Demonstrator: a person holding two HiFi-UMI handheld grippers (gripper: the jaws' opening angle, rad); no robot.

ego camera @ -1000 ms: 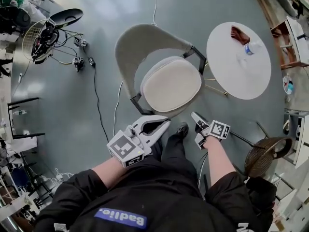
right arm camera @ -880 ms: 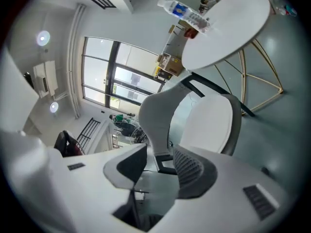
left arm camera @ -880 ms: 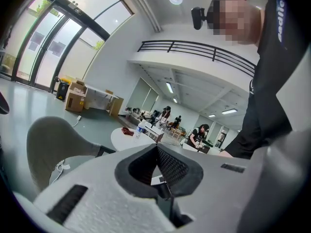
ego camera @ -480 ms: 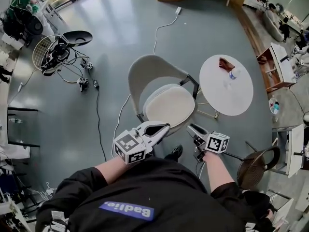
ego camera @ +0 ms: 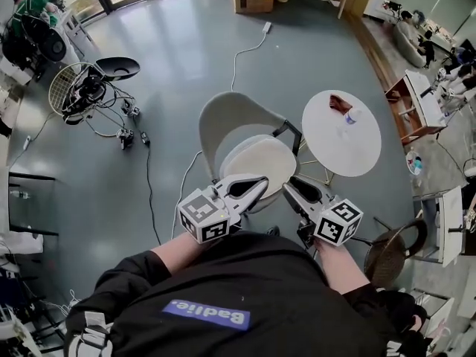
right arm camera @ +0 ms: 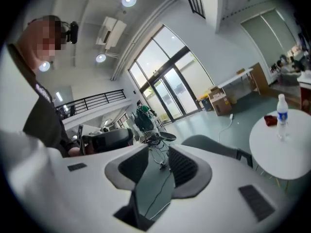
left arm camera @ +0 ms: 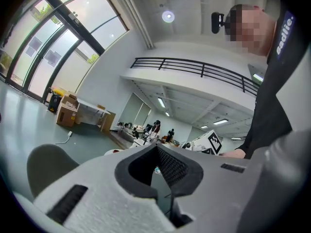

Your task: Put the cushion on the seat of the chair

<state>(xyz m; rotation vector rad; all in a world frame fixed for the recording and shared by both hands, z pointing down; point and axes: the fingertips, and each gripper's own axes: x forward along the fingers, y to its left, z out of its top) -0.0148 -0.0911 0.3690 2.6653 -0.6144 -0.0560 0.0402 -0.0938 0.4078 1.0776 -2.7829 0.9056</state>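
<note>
The cushion [ego camera: 260, 166] lies flat on the seat of the chair [ego camera: 227, 114], so the likeliest slip would be a stray nudge dragging it off the front. The left claw [ego camera: 262, 182], tips pinched together on nothing, and the right claw [ego camera: 292, 186], slightly parted and empty, hang just by its near edge. Its longer axis runs across the seat — lower left to upper right in the head view — face up.
</note>
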